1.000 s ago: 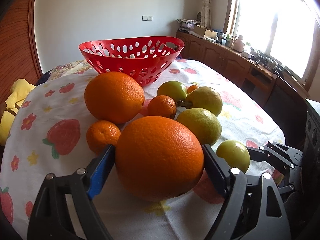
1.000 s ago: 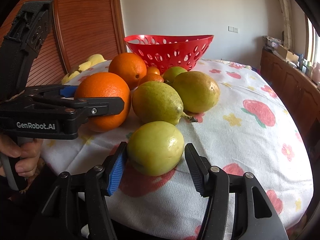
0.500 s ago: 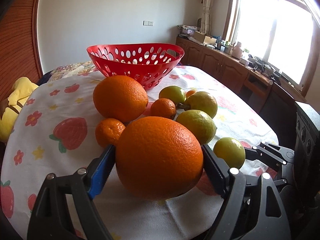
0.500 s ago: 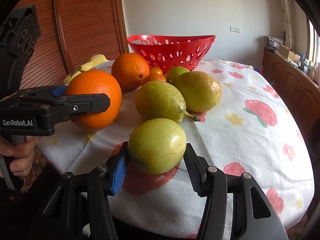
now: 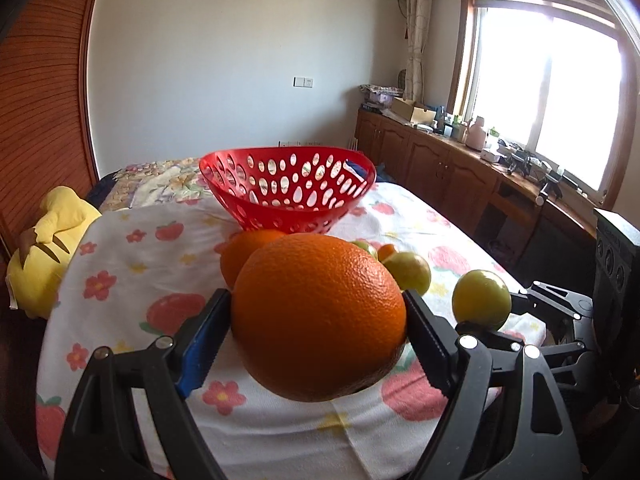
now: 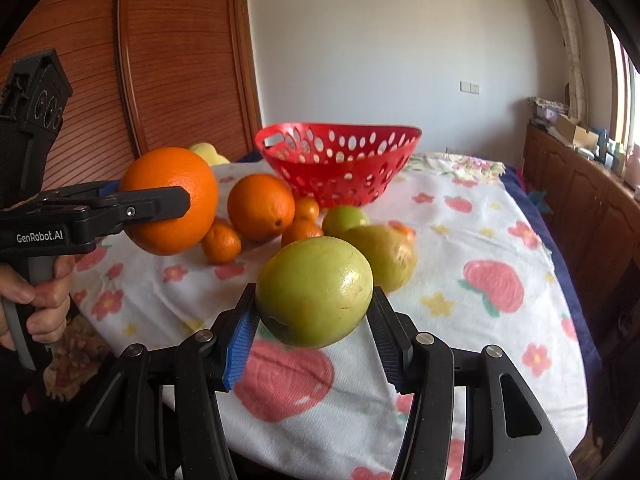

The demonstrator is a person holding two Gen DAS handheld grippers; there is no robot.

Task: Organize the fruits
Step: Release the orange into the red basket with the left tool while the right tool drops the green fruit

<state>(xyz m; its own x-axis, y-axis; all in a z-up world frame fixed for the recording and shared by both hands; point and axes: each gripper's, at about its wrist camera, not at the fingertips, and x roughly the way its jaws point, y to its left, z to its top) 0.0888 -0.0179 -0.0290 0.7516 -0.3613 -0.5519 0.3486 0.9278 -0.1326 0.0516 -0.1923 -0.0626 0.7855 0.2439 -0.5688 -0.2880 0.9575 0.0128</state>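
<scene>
Floral tablecloth (image 6: pixel 460 240), orange (image 5: pixel 318 316) clamped in left gripper (image 5: pixel 318 336), clear of cloth

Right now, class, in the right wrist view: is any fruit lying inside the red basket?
No: through the holes of the red basket only wall and cloth show, and the fruit sits on the tablecloth before it.

**Camera placement: two wrist views, shared field**

Left wrist camera sits close behind the left claw (image 5: pixel 318 322), looking forward and down over the desk (image 5: pixel 168 236) toward the red basket (image 5: pixel 288 190). Right wrist camera looks likewise from the right. Both views share the basket and desk.
</scene>
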